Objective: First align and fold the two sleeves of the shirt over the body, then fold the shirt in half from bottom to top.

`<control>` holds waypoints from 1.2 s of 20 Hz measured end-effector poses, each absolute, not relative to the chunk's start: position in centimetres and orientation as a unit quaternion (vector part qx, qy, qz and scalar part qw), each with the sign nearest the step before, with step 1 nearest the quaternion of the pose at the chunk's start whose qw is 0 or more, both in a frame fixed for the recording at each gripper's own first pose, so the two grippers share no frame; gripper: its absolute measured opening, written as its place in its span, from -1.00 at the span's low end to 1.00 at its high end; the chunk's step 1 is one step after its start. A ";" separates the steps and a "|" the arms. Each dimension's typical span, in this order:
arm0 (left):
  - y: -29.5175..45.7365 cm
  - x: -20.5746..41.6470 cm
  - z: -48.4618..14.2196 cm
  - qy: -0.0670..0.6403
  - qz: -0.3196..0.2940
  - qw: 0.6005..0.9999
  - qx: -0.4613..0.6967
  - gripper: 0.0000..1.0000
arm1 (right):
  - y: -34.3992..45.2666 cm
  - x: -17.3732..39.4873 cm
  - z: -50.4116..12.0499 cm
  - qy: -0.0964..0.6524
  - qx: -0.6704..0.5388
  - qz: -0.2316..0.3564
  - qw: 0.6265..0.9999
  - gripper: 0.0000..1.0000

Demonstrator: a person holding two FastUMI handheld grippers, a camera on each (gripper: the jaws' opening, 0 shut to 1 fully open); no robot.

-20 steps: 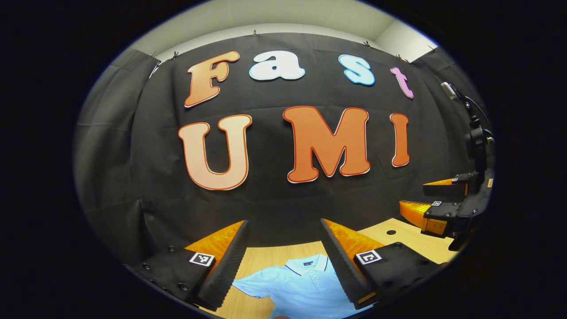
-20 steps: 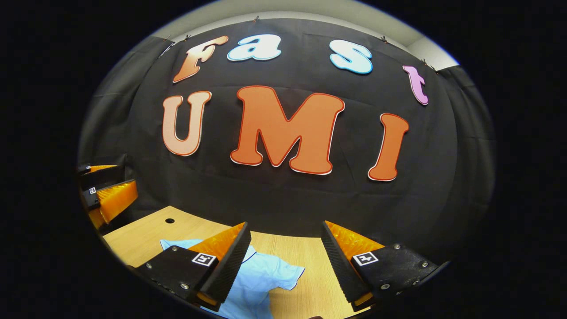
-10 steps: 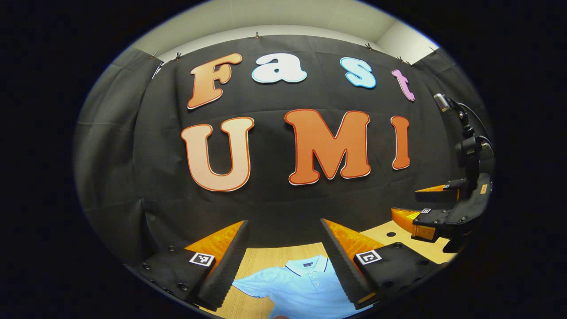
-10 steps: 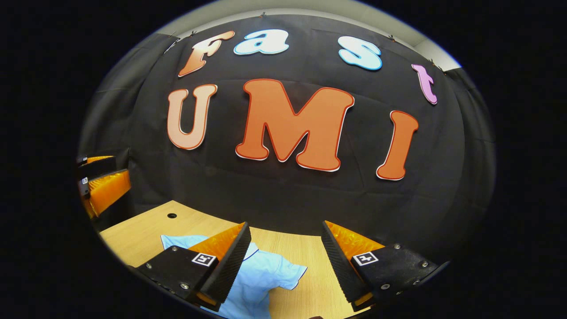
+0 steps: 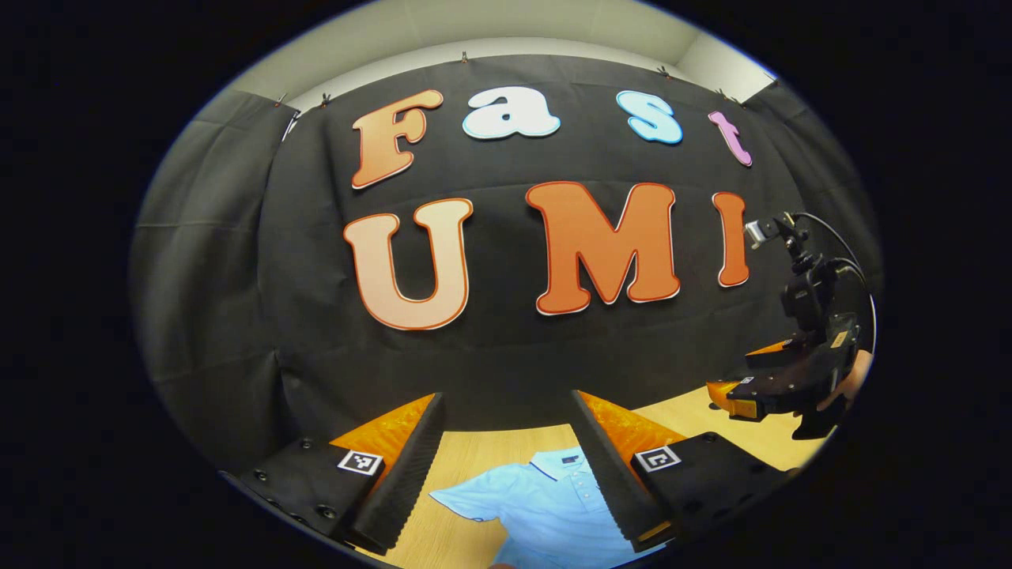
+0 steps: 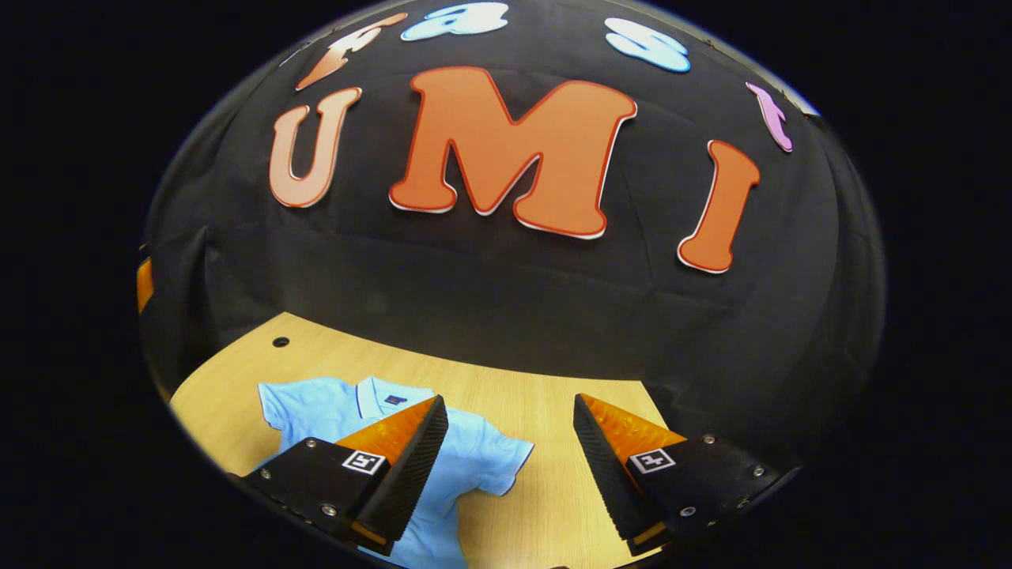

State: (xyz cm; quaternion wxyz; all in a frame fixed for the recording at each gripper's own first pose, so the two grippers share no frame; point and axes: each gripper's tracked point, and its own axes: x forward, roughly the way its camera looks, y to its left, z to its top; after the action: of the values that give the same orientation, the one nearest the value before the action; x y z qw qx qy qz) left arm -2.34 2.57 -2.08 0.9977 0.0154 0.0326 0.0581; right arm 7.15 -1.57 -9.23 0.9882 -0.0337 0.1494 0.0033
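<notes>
- Since a second ago the right gripper (image 6: 510, 458) has tipped down: more table (image 6: 545, 395) and more of the shirt (image 6: 474, 462) show in the right gripper view; in the left gripper view it sits lower at the right edge.
- Left gripper (image 5: 506, 466) barely shifted, fingers wide apart, nothing between them, held above the table.
- Right gripper fingers also spread wide, holding nothing, above the table.
- Light blue polo shirt lies flat on the wooden table, collar (image 6: 387, 395) toward the booth wall, both short sleeves spread out, unfolded.
- Right sleeve (image 6: 506, 466) lies between the right gripper's fingers in the right gripper view, no contact.
- Small round hole (image 6: 280, 342) in the table, beyond the shirt's left side.
</notes>
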 end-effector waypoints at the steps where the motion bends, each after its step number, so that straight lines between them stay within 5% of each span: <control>1: 2.9 -2.5 -2.3 0.038 0.067 0.997 0.018 1.00 | -1.9 7.8 -10.0 0.160 -0.033 0.001 0.987 0.93; 24: 3.0 -4.9 -5.3 0.105 0.160 0.980 0.060 1.00 | -1.8 14.7 -31.9 0.470 0.021 0.047 0.881 0.68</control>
State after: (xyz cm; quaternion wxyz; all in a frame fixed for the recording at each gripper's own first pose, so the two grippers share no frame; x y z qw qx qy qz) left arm -4.89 3.03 -5.30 0.9796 0.0601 0.1052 0.1601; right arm 14.72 -1.81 -31.87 0.8814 0.0205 0.4696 0.0472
